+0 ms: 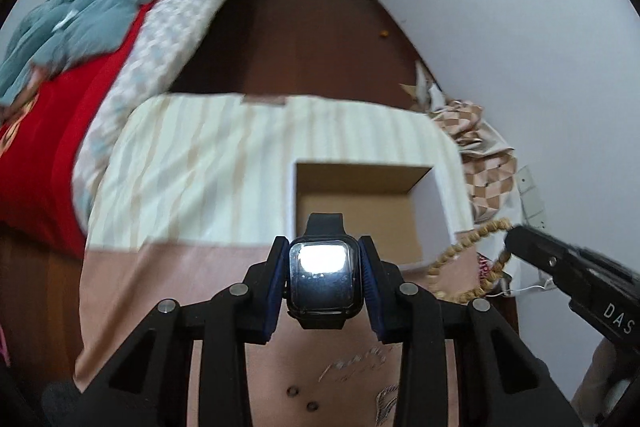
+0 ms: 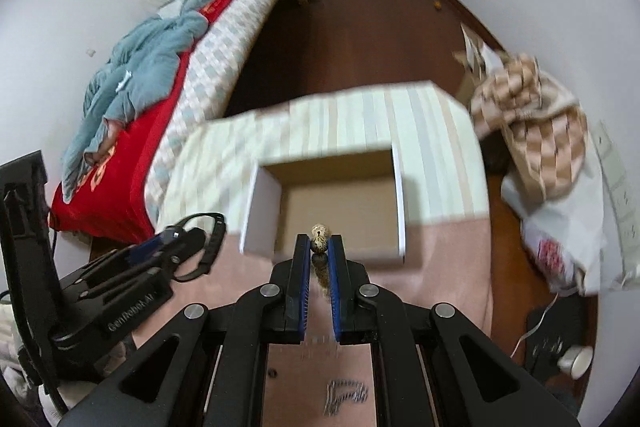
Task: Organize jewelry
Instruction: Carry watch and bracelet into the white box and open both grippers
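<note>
L gripper point(image 1: 325, 279) clamps smartwatch point(image 1: 323, 277), R gripper point(image 2: 320, 247) pinches bead bracelet point(image 2: 320, 239); carry both to box point(image 2: 340, 203) at 12 o'clock, lower w/ care before release.

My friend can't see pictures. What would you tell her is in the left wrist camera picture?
A black smartwatch is clamped between the jaws of the left gripper, above a cloth-covered table. Just beyond it sits an open, empty cardboard box, and at the right the right gripper holds a string of tan beads.
</note>
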### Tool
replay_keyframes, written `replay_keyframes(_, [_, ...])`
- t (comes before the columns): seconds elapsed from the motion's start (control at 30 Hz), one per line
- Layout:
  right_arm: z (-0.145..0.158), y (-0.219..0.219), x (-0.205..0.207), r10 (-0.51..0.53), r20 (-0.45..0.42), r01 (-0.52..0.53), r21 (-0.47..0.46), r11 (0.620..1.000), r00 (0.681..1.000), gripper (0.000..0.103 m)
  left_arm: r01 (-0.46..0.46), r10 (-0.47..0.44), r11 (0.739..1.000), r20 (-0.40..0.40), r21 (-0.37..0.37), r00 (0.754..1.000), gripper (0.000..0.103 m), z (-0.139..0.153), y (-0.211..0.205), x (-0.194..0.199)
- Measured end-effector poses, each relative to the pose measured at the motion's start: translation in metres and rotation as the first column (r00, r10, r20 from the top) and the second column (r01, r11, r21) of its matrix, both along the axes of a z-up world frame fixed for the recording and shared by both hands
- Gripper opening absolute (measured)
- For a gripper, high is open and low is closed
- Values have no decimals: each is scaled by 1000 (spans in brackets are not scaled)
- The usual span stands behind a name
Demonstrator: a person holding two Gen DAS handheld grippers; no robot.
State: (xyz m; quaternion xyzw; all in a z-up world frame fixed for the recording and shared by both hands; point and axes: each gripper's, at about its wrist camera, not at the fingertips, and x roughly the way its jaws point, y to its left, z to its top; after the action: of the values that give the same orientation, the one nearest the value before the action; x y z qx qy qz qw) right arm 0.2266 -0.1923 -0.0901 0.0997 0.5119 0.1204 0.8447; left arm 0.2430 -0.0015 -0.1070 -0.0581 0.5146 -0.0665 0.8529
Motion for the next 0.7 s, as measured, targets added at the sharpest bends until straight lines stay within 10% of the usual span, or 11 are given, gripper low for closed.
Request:
replay_keyframes(0.6, [-83,10,98,64,-181,-74,-49,996,981,10,-19,4,997,-212,-70,977,34,-68,-1,90])
replay_keyframes(0.7, [-90,7,93,59,-195,-75,-76,994,979,28,-25,21,999,-173,-21,985,73,-59,2,90])
